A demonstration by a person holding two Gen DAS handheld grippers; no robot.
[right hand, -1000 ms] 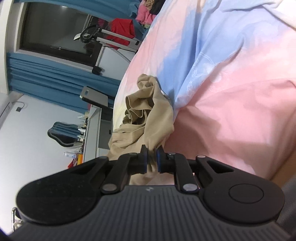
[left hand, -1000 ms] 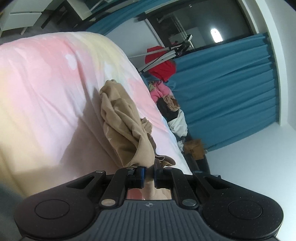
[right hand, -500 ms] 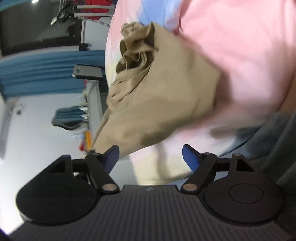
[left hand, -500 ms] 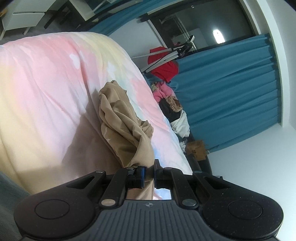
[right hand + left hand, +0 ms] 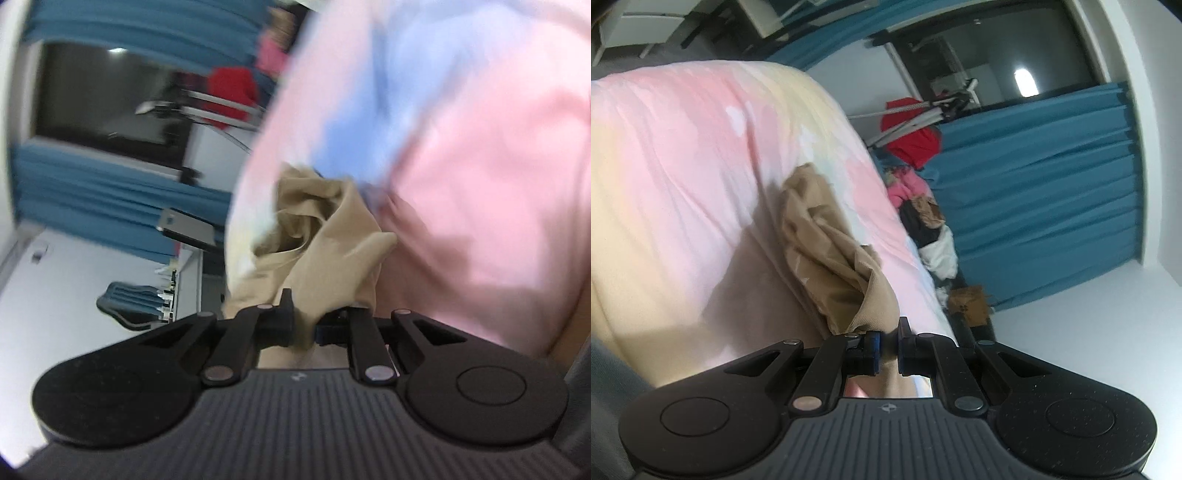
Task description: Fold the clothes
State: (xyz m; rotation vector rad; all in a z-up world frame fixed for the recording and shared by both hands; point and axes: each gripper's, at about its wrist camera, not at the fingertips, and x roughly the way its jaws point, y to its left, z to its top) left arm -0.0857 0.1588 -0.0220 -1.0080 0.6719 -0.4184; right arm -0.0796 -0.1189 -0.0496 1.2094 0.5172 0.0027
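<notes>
Let go and re-gripped within the last moment: right hand-held gripper, jaws spread wide half a second back, now just closed again onto a fresh fold of the tan garment. Left hand-held gripper clenched on another edge of the same cloth, barely shifted. Garment bunched and creased on the pink and blue bedspread, near the bed's edge, strung between the two grips. Right view smeared by motion, so probably a hem caught there, though hard to say which. Thin, light, limp fabric by the look of it; no stiffness to hold a crease, likely to slump and slide on the bedding. Best taken at corners or seams, pulled taut and flat before folding.
</notes>
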